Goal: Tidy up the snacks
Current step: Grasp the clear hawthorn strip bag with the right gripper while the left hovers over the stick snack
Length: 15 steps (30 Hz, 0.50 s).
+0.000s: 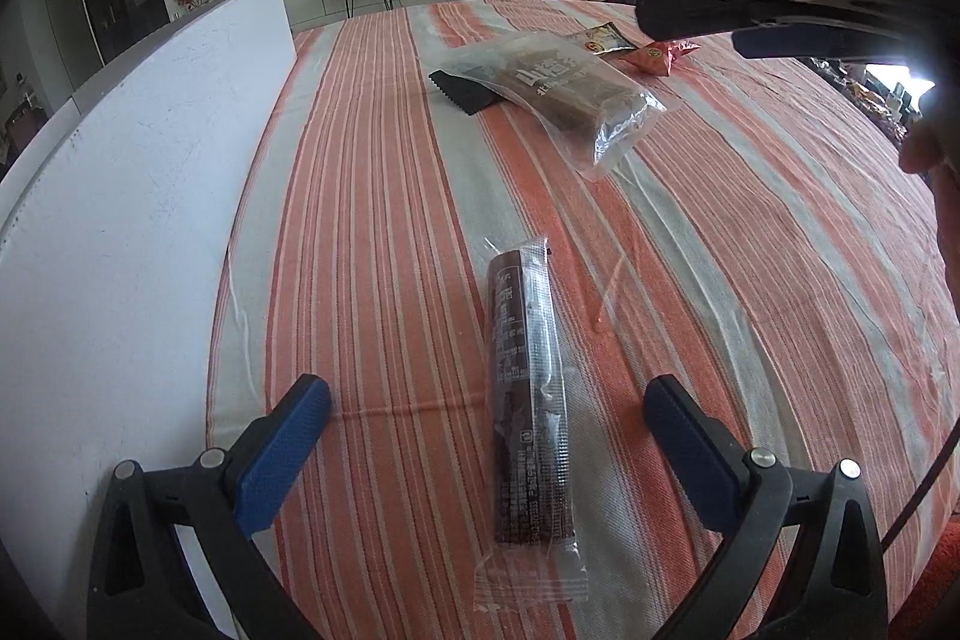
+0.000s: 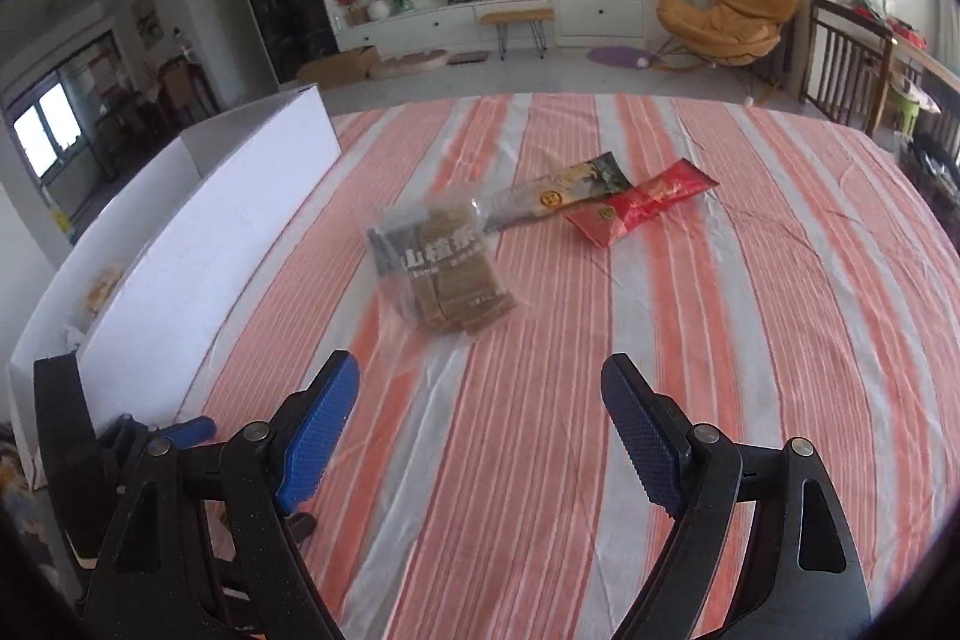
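Four snack packets [image 2: 441, 268] — one white box [image 2: 198, 244]

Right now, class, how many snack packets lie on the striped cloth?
5: dark bar between the left gripper's fingers, clear bag mid-cloth, black packet beside it, green packet and red packet beyond.

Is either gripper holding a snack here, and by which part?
Nothing is held. The left gripper stands open around the dark snack bar; the right gripper is open and empty.
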Available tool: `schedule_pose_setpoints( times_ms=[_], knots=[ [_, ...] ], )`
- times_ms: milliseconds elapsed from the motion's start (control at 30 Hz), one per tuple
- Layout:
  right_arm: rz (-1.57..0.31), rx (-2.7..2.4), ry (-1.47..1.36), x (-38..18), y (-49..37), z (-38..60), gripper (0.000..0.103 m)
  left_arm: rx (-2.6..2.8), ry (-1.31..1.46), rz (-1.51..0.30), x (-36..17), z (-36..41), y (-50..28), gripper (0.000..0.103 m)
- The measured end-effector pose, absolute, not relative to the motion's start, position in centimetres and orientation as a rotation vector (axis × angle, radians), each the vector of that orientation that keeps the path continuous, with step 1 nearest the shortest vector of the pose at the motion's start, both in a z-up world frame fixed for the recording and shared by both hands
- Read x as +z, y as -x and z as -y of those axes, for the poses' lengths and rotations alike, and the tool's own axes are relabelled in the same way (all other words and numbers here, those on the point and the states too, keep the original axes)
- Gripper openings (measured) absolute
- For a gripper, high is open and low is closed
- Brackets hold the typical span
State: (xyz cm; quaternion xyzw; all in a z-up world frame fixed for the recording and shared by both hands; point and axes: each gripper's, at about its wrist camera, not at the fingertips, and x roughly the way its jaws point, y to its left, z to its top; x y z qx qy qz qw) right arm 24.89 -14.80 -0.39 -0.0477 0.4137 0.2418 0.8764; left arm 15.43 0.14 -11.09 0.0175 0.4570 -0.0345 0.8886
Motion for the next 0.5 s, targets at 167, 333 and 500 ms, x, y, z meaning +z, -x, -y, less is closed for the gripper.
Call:
schedule_pose_setpoints(
  times_ms=[167,333,500],
  knots=[
    [-1.026,0.539,0.359,-4.2,-30.7,7.3,0.085,-0.072,-0.036,-0.949,-11.1,-0.1,-15.4,0.103],
    [-1.083,0.41,0.435,-7.2,-33.9,6.0,0.085,-0.071,-0.036,-0.949,-11.0,-0.1,-15.3,0.103],
    [-1.171,0.353,0.127,-7.1,-35.2,11.0,0.068,-0.072,-0.036,-0.949,-11.0,-0.1,-15.2,0.103]
  ],
)
